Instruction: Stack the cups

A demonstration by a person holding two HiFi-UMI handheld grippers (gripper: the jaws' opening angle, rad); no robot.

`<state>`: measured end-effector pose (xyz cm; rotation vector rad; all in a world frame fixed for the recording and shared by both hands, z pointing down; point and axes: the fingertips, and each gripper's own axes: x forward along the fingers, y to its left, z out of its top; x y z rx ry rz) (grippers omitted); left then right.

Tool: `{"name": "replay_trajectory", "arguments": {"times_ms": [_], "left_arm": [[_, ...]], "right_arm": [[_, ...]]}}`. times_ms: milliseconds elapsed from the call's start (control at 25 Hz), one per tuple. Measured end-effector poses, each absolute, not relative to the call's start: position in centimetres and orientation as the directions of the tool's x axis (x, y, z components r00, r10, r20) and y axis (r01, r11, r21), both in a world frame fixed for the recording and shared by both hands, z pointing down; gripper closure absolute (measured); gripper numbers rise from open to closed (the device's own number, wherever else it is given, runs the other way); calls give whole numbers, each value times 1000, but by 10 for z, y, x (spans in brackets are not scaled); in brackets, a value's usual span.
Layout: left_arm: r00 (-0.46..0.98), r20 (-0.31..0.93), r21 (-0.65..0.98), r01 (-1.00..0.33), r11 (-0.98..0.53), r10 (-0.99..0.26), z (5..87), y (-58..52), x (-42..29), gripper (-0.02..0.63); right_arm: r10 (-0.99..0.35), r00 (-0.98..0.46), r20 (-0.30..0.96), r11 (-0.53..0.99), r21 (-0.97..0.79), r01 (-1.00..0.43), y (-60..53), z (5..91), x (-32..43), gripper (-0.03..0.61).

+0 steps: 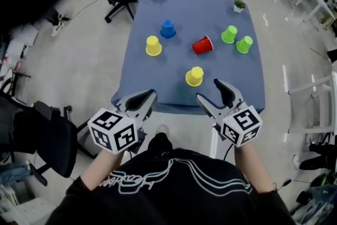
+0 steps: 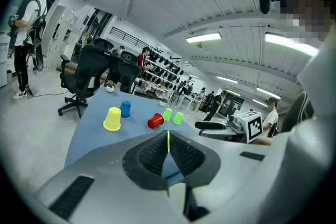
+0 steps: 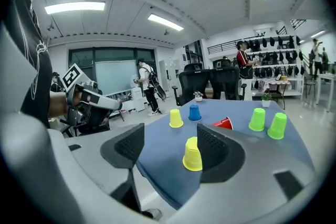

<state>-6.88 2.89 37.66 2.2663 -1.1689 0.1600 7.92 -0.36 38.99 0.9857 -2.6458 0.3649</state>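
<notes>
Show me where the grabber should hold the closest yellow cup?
Pinch the yellow cup by its sides, halfway up, one jaw each side. Come in level from the near edge of the table with the open right gripper. It stands upside down and narrows toward the top, so a high grip might slip off.

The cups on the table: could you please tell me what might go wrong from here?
The near yellow cup stands close to the table's front edge, so a nudge from the open right gripper could tip it off. The red cup lies on its side and may roll when touched. The green cups stand close together, so gripping one might knock the other.
</notes>
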Motion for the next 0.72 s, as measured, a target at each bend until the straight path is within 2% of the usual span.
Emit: {"name": "replay_trajectory", "arguments": {"times_ms": [720], "left_arm": [[656, 425, 481, -747, -459, -623, 431, -58, -109, 583]], "right_arm": [[-657, -546, 519, 622, -36, -782, -84, 496, 70, 267]]}}
